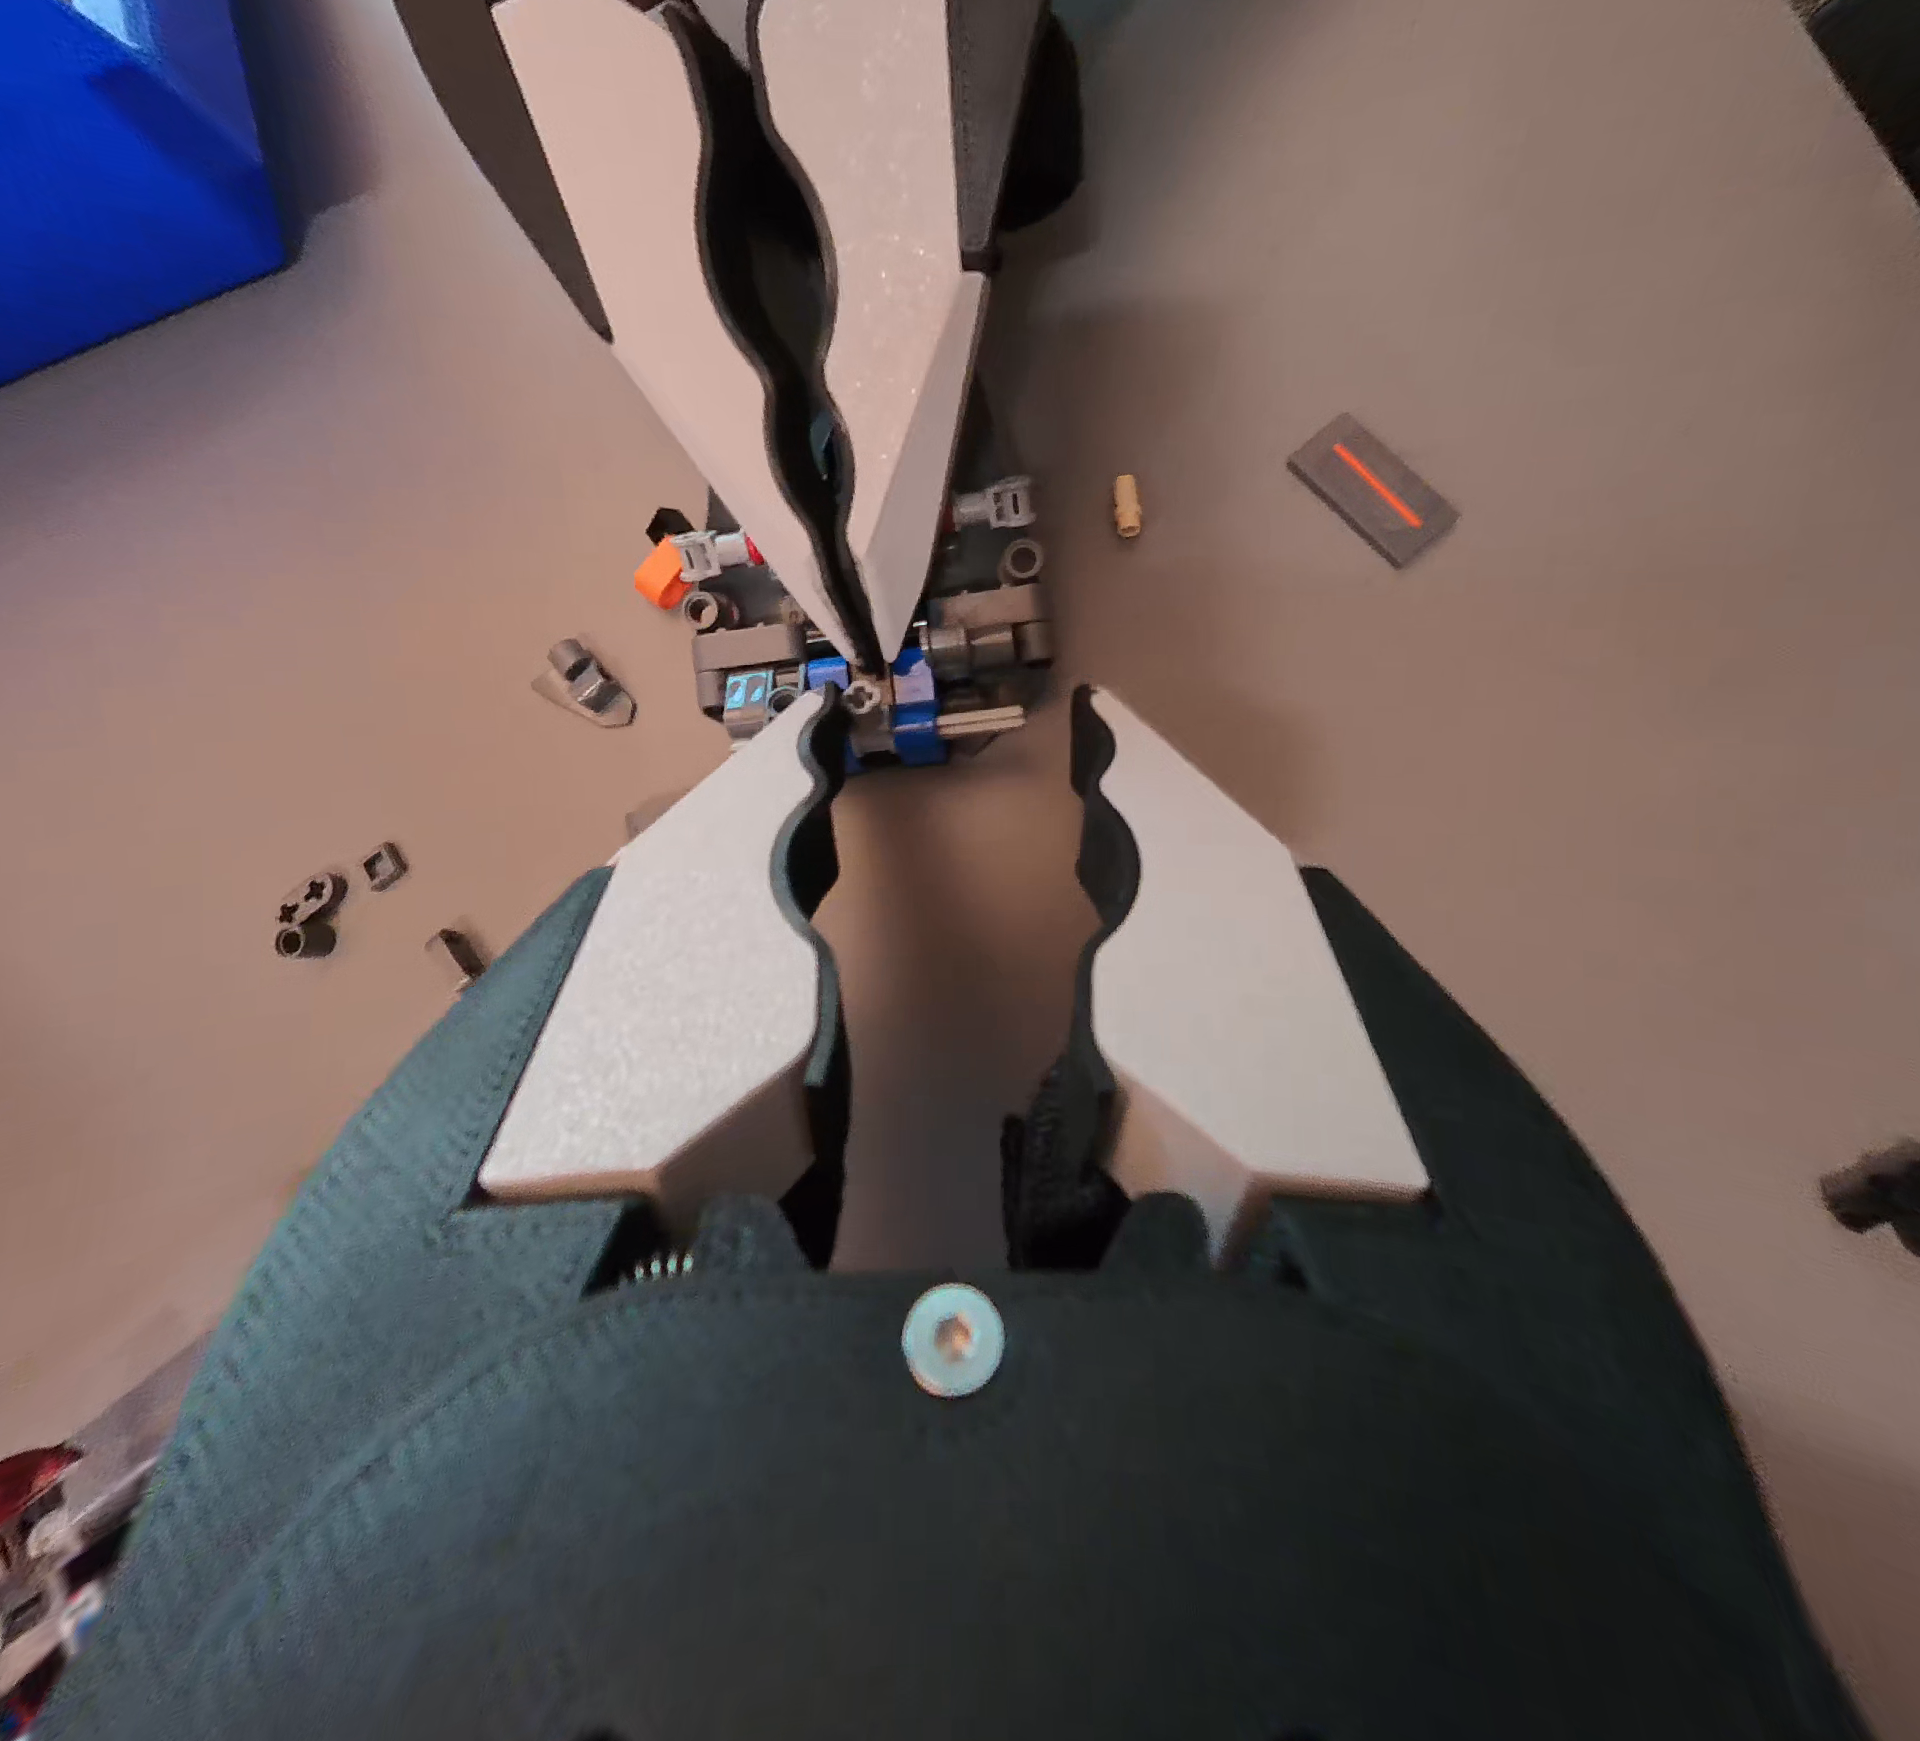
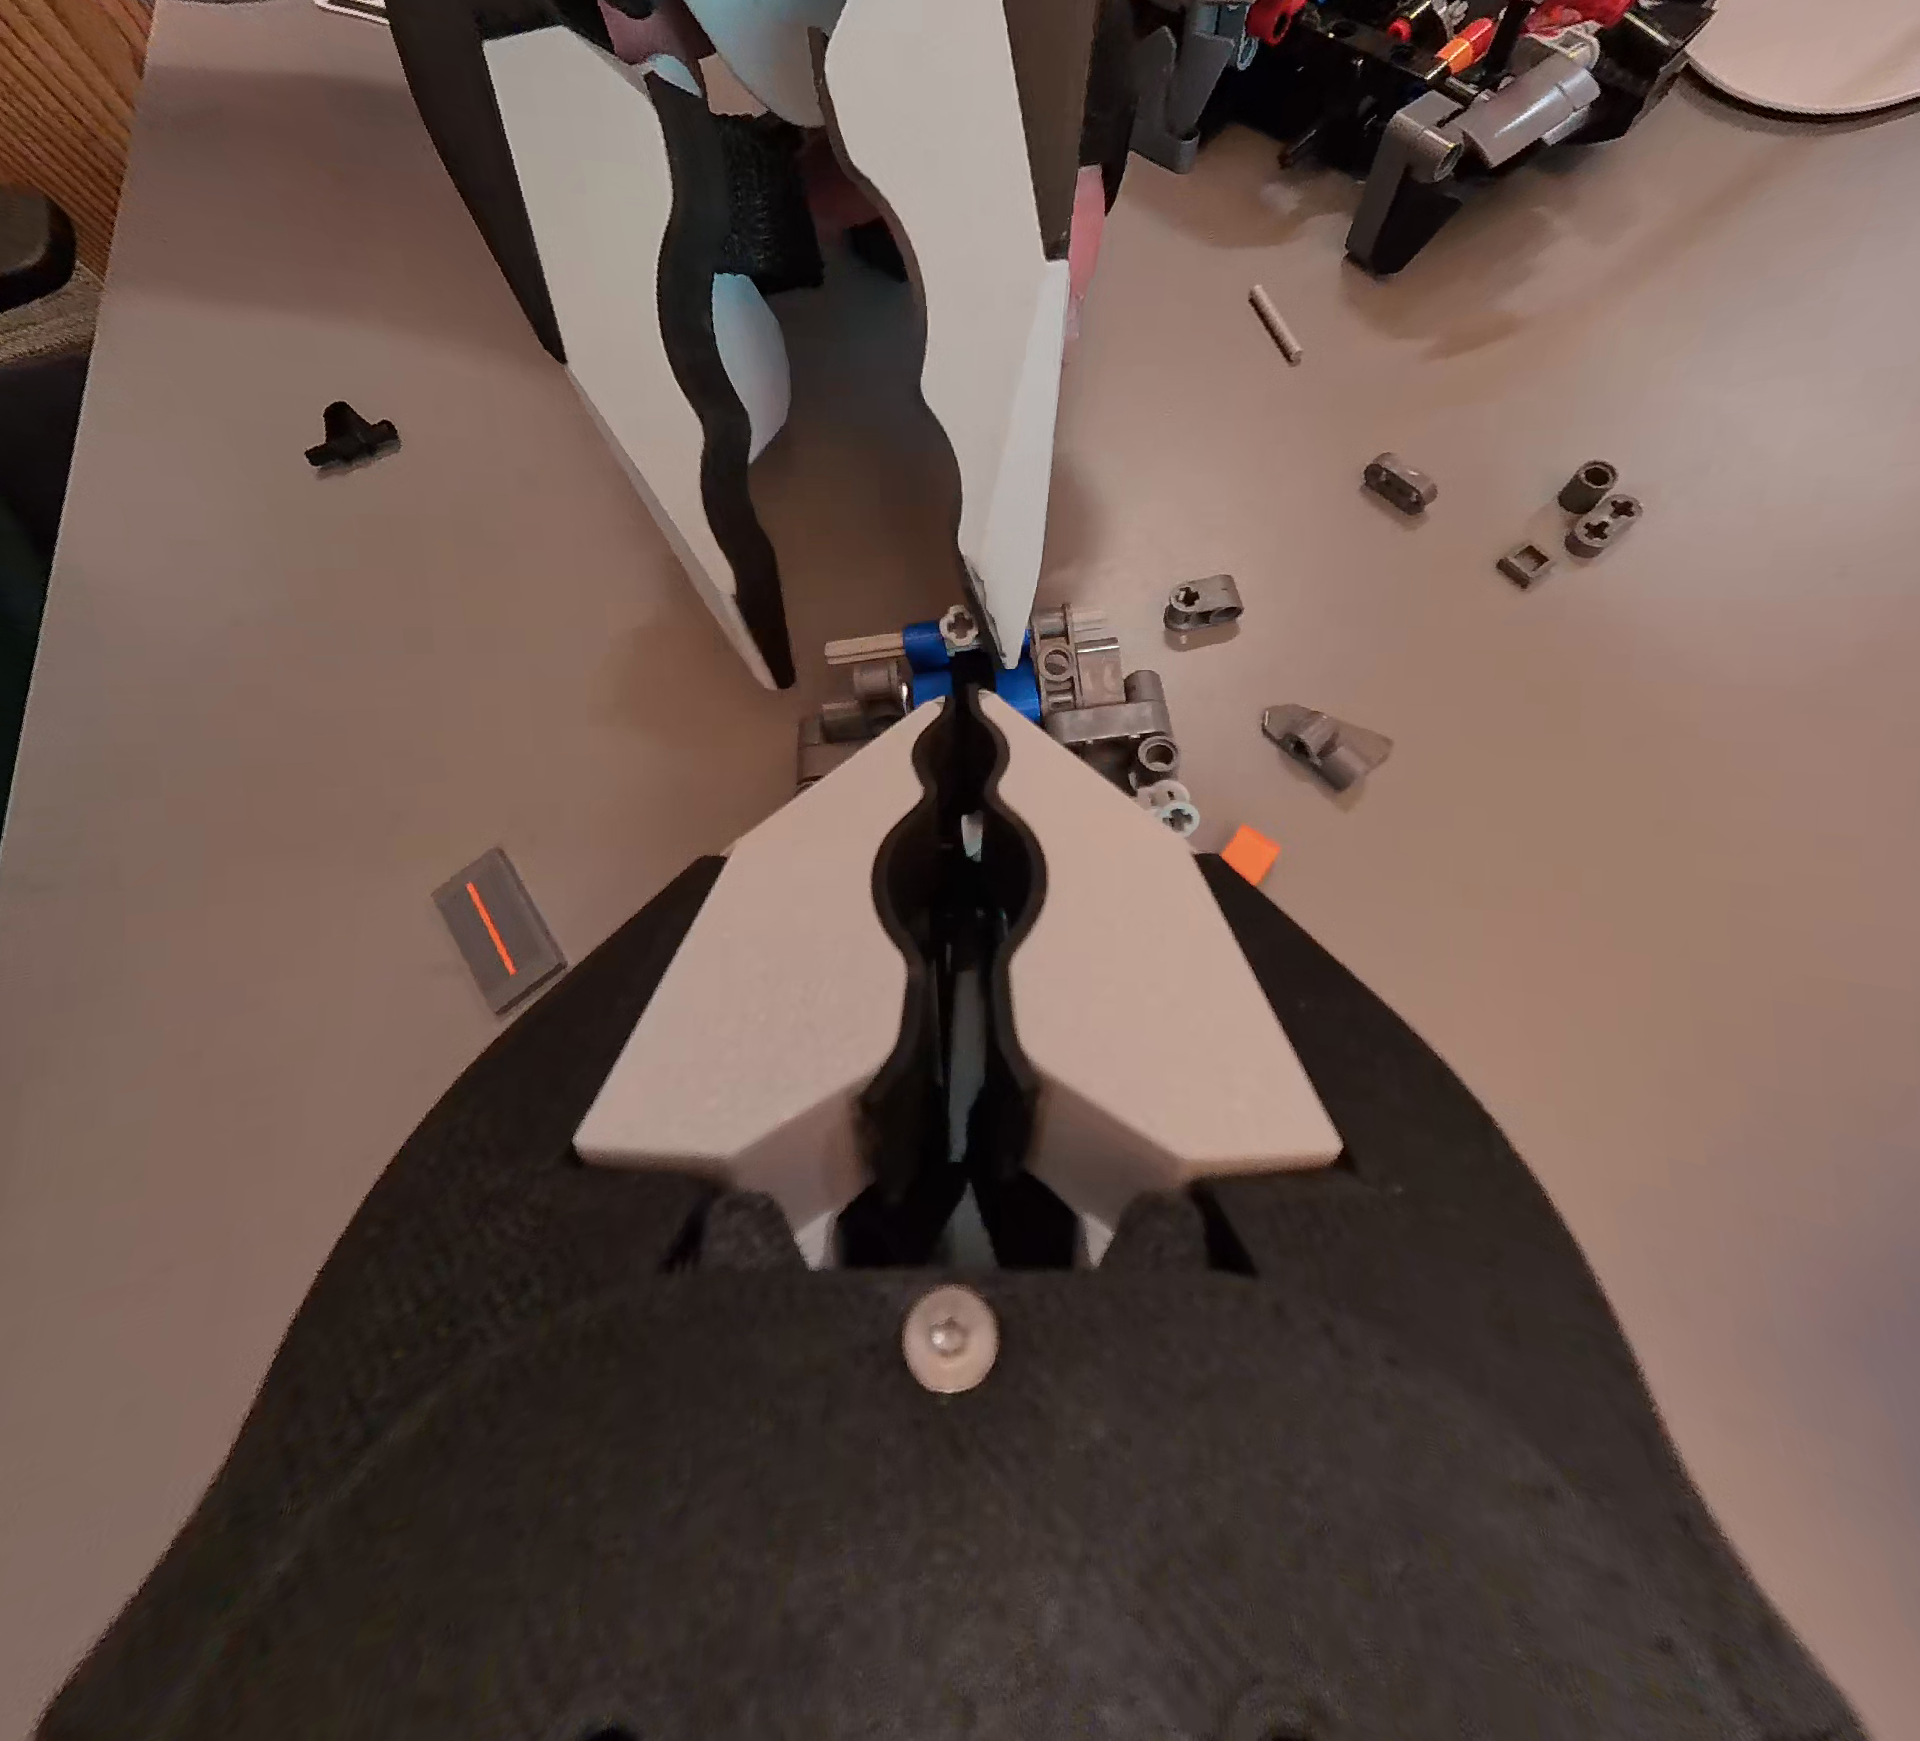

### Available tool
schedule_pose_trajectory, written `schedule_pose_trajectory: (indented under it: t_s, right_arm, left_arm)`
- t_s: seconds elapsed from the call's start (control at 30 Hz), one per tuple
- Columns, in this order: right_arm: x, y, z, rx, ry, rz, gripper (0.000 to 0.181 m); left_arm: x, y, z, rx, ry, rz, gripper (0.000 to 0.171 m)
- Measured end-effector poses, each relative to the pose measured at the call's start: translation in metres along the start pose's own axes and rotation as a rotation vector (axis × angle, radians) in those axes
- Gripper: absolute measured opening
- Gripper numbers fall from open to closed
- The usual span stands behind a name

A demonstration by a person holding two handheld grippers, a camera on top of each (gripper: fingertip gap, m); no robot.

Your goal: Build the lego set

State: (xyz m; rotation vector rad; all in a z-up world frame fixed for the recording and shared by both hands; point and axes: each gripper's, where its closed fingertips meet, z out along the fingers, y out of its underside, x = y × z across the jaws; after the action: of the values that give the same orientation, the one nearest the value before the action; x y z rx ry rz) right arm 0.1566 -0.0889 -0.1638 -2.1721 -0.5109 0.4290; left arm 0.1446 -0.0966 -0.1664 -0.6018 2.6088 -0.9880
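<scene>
**Small grey-and-blue sub-assembly pinned between two grippers**

Nearest me in the left wrist view, my left gripper [image 1: 951, 704] has its white fingers spread well apart, one fingertip [image 1: 805, 715] touching the near edge of the small grey and blue plastic lego sub-assembly [image 1: 883, 683], the other hanging off to the side over the bare beige tabletop [image 1: 1455, 860]. Nothing is held in it.

The sub-assembly sits flat on the table between the two grippers. I judge it light and rigid, but only friction-fitted, so a sideways shove could slide it or pop a pin loose. The grey frame looks like the safest place to hold; the protruding light grey cross-axle end [image 1: 860, 696] on top is small and probably slippery.

From the right wrist view, my right gripper [image 2: 961, 704] comes in from the opposite side, tilted steeply down, fingers drawn together with tips at the blue section. Whether they pinch a part there or merely press, I cannot tell.

Further out lie loose pieces: a grey curved lego panel [image 2: 1325, 741], an orange lego tile [image 2: 1250, 855], a dark grey flat tile with an orange stripe [image 2: 497, 943] and a thin grey lego axle rod [image 2: 1275, 323]. Farthest back stands the large black and grey lego vehicle chassis [image 2: 1455, 18].
</scene>
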Motion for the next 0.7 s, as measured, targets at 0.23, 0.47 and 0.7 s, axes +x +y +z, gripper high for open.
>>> schedule_pose_trajectory:
  t_s: [0.23,0.47,0.7]
  right_arm:
    - [-0.0003,0.0001,0.0003,-0.001,-0.001,0.0,0.0]
    - [-0.0008,0.0002,0.0011,-0.003,-0.008,0.004,0.0]
    - [-0.0002,0.0004,0.001,-0.002,-0.01,0.013,0.0]
  left_arm:
    - [-0.0042,0.0007,0.0009,0.027,-0.037,0.042,0.033]
    - [-0.0054,0.0005,0.0024,0.065,-0.037,0.038,0.032]
    - [-0.0068,0.0002,0.0032,0.063,-0.03,0.021,0.03]
